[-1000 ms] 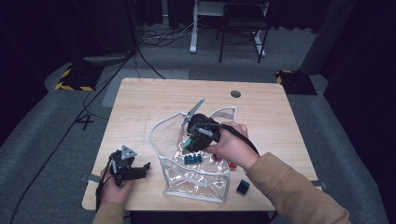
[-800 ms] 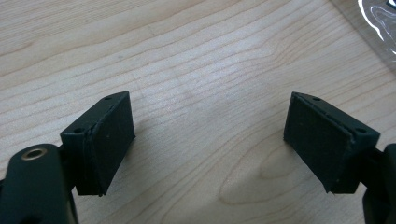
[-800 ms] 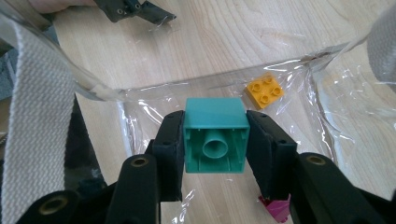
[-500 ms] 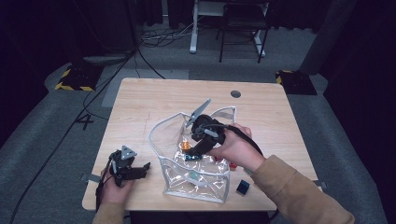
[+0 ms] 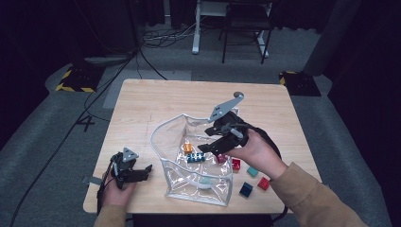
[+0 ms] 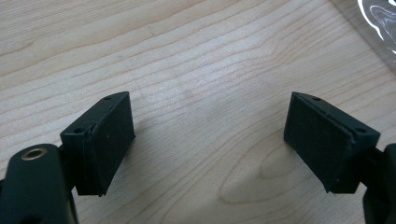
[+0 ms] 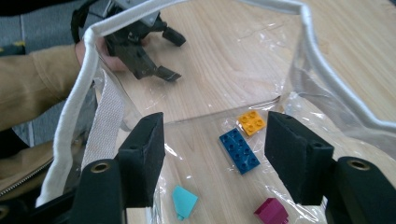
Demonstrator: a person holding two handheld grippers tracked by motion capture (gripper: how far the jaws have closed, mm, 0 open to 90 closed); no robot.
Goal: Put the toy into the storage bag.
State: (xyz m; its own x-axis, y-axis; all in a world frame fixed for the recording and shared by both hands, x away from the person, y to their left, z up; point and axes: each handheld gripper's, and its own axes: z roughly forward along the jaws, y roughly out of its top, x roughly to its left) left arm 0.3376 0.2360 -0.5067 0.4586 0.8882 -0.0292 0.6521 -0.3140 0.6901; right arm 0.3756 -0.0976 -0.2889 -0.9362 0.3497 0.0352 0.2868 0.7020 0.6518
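A clear plastic bag [image 5: 166,128] with a white rim stands open on the wooden table [image 5: 156,101]. Inside lie an orange brick [image 5: 188,148], a blue brick [image 5: 194,158], a teal piece [image 5: 204,180] and a magenta piece [image 5: 221,158]. My right gripper [image 5: 205,140] hovers above the bag's mouth, open; its jaws have just been opening and nothing is between them. The right gripper view looks down past the right gripper [image 7: 215,154] at the blue brick [image 7: 239,150] and orange brick [image 7: 251,122]. My left gripper [image 5: 144,172] rests near the front left, open over bare wood [image 6: 210,140].
Loose bricks lie right of the bag: red [image 5: 235,164], teal [image 5: 252,171], another red [image 5: 263,183] and dark blue [image 5: 245,189]. The bag's rim [image 7: 88,70] curves around the right gripper's jaws. Beyond the table stand chair legs and floor cables [image 5: 161,35].
My right gripper has risen and drawn back to the right out of the bag, and its jaws have opened. The left gripper has stayed where it was.
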